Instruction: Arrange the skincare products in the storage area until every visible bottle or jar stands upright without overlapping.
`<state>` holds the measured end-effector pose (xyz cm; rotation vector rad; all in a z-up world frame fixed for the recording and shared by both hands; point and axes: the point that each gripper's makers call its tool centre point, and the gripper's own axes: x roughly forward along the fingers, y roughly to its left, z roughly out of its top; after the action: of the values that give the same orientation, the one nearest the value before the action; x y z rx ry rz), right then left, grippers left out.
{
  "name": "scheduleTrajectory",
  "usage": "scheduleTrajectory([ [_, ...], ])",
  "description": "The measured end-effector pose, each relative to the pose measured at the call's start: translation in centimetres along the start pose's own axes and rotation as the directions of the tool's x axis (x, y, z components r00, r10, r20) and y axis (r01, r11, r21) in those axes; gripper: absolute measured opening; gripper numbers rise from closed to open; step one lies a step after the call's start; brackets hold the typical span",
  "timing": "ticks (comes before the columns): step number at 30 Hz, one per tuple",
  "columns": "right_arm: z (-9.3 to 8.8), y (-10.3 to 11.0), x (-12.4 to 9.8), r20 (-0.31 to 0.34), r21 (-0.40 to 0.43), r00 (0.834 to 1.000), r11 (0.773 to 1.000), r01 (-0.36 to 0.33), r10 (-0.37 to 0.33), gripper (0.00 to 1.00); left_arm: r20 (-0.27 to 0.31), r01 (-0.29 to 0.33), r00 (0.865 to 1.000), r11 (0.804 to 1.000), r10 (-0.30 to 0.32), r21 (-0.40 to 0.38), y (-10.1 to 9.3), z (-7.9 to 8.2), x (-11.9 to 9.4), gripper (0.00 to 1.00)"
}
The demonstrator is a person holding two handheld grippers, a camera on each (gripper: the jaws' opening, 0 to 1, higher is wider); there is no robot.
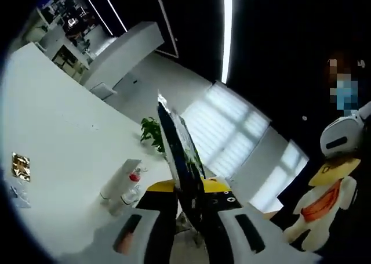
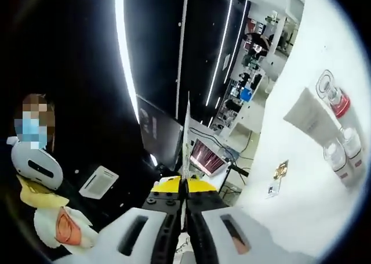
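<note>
While both tools pinch thin sachets [image 1: 182, 159], white table [image 1: 64, 136] holds bottles [image 2: 342, 151]; ceiling light strips [image 2: 123, 49] glow.

I can't read a single word, number or brand from here. In the left gripper view the gold square sachet [image 1: 21, 166] lying on the white worktop [image 1: 64, 130] carries a dark pattern, too small for me to make out as letters. In the right gripper view the small card [image 2: 273, 188] near the gold sachet [image 2: 282, 169] shows blue marks I cannot resolve, the white tube [image 2: 312, 118] has a blank-looking face, and the glowing laptop screen [image 2: 206, 154] shows only pinkish blur.
</note>
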<state>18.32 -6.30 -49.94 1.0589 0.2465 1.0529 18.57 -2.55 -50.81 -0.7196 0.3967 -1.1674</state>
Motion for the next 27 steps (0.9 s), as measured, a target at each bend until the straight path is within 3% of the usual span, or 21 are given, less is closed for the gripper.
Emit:
scheduleTrajectory([
  [2, -0.1, -0.2, -0.1, -0.005, -0.003, 1.0, 1.0, 0.009, -0.009, 0.01, -0.016, 0.001, 1.0, 1.0, -0.001, -0.013, 0.2, -0.7, -0.1, 0.17],
  [11, -0.4, -1.6, -0.5, 0.0, 0.004, 0.997, 0.997, 0.072, -0.072, 0.01, 0.002, -0.007, 1.0, 0.997, 0.008, -0.082, 0.7, -2.0, -1.0, 0.08],
  [16, -1.1, -3.6, -0.7, -0.013, -0.011, 0.985, 0.985, 0.171, -0.171, 0.01, 0.042, 0.012, 0.999, 0.987, -0.005, -0.163, 0.7, -1.6, -1.2, 0.0],
  [18, -1.1, -3.6, -0.6, -0.004, -0.023, 0.985, 0.985, 0.173, -0.174, 0.01, 0.052, 0.018, 0.999, 0.985, -0.01, -0.169, 0.7, -1.4, -1.1, 0.0],
  [20, -1.1, -4.0, -0.6, -0.002, -0.078, 0.979, 0.976, 0.201, -0.202, 0.02, 0.06, 0.021, 0.998, 0.983, -0.01, -0.183, 0.8, -1.4, -1.1, 0.0],
  [23, -1.4, -4.7, -0.7, -0.03, -0.215, 0.968, 0.947, 0.238, -0.25, 0.05, 0.061, 0.014, 0.998, 0.979, -0.002, -0.202, 1.3, -1.6, -1.0, 0.0],
  [27, -1.6, -5.2, -1.2, -0.048, -0.274, 0.959, 0.927, 0.256, -0.279, 0.07, 0.059, 0.013, 0.998, 0.975, 0.0, -0.222, 1.7, -1.8, -0.9, 0.0],
])
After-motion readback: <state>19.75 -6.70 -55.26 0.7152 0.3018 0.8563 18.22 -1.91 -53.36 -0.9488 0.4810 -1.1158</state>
